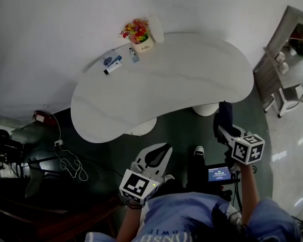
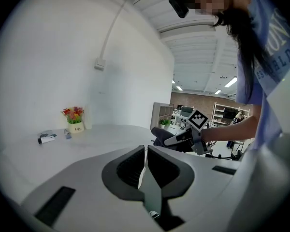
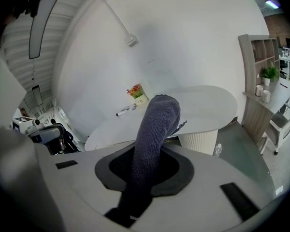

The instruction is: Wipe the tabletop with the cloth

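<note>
The white, kidney-shaped tabletop [image 1: 182,79] is bare over most of its surface. Along its far edge stands a small white pot of red and yellow flowers [image 1: 137,33]. Just beside the pot lie a small bottle [image 1: 134,55], a blue and white marker [image 1: 112,67] and a flat blue-printed packet [image 1: 109,58].

The dark grey-blue knitted cloth [image 1: 223,116] is not on the table. It hangs in the air just off the table's near edge, toward its right end, above the dark floor. The right gripper [image 1: 225,129] has it clamped. In the right gripper view the jaws are closed on the cloth [image 3: 154,129], which stands up out of them as a thick roll and hides part of the table's near edge.

The left gripper [image 1: 154,158] is held further back from the table's near edge, over the floor. Its jaws are all but together, with only a thin slit between them and nothing in it [image 2: 146,151].

Two white ribbed pedestals [image 1: 141,127] show under the table's near edge. A pale cable [image 1: 70,163] lies coiled on the floor off the table's left end. A grey shelf unit [image 1: 288,49] stands off its right end.
</note>
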`<state>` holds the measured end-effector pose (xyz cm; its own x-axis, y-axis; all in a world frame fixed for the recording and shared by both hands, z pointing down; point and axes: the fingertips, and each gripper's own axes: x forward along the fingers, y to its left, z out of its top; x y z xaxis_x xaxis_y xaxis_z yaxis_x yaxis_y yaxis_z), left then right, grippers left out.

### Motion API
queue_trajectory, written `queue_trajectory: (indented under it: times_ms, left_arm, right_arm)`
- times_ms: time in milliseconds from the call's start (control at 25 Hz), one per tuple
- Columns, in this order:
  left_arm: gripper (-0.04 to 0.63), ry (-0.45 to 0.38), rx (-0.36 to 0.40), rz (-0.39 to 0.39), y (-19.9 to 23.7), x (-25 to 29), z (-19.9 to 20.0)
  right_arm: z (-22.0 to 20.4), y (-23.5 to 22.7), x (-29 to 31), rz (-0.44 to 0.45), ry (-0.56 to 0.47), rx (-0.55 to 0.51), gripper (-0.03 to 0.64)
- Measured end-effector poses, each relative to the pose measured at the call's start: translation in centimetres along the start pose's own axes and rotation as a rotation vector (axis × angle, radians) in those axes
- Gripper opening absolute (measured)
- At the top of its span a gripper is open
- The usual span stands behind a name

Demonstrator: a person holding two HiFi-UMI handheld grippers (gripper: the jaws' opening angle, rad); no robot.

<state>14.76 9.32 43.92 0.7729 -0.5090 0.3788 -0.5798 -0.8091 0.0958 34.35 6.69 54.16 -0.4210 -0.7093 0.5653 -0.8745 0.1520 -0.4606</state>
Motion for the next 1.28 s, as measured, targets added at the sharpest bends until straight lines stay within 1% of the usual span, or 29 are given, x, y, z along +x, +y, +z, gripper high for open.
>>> queue_trajectory:
  times_ms: [160,320,440,600,800,1000,1160,1280]
  left_arm:
    - [0.015,-0.012,0.003,-0.01,-1.0,-6.1,-2.7]
    - [0.015,-0.017,-0.01,0.018,-0.9,-11.6,-5.4]
    - [0.015,-0.047,-0.029,0.041,-1.1,-14.9,-7.2]
    - [0.015,-0.068,-0.035,0.035,-2.6,-18.0,-8.0]
    - [0.015,-0.097,-0.028,0.019,-4.5,-20.2,-8.7]
    - [0.015,-0.107,-0.034,0.009,-6.0,-20.4,-8.5]
    - [0.015,-0.139,-0.016,0.024,-6.8,-20.3,-7.4]
    - [0.015,-0.15,-0.02,0.043,-7.5,-20.3,-6.7]
  right_arm:
    - [-2.8,4.9,-2.4,-0.005,-0.035,0.003,0.074]
    - [-5.2,9.7,-3.9,-0.003,-0.059,-0.037,0.074]
    - [-6.9,12.9,-4.9,0.002,-0.074,-0.07,0.074]
    - [-8.7,16.3,-6.8,0.003,-0.091,-0.085,0.074]
    - [-10.7,18.9,-8.6,0.005,-0.093,-0.088,0.074]
    - [-11.2,20.8,-9.7,0.034,-0.102,-0.082,0.074]
    - [-10.9,21.5,-10.1,0.062,-0.09,-0.106,0.074]
    - [-10.8,21.6,-10.6,0.079,-0.078,-0.12,0.074]
